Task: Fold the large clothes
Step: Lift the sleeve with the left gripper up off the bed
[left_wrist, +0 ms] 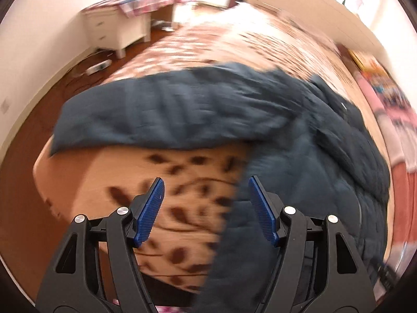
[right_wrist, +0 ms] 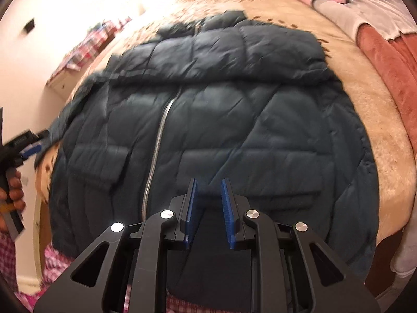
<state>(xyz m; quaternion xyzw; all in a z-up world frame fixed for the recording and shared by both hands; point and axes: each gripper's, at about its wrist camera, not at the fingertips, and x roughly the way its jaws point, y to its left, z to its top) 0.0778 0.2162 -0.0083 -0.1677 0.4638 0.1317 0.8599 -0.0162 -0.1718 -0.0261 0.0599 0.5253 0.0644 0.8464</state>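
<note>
A dark blue quilted jacket (right_wrist: 221, 117) lies front up on the bed (right_wrist: 365, 83), its silver zip (right_wrist: 159, 140) closed down the middle. One sleeve (left_wrist: 169, 109) stretches out to the left across the floral sheet (left_wrist: 117, 172). My left gripper (left_wrist: 206, 180) hovers open over the sheet beside the jacket's edge, with nothing between its blue pads. It also shows at the left edge of the right wrist view, left gripper (right_wrist: 31, 146), held by a hand (right_wrist: 13, 195). My right gripper (right_wrist: 209, 181) hangs above the jacket's lower front, its jaws a narrow gap apart, with no fabric pinched.
A white drawer unit (left_wrist: 117, 31) with a checked cloth on top stands by the far wall on the brown wooden floor (left_wrist: 26, 156). A rust blanket (right_wrist: 385, 52) and pink and white clothes (right_wrist: 338, 2) lie along the bed's right side. Checked pink fabric (right_wrist: 57, 260) is at the near edge.
</note>
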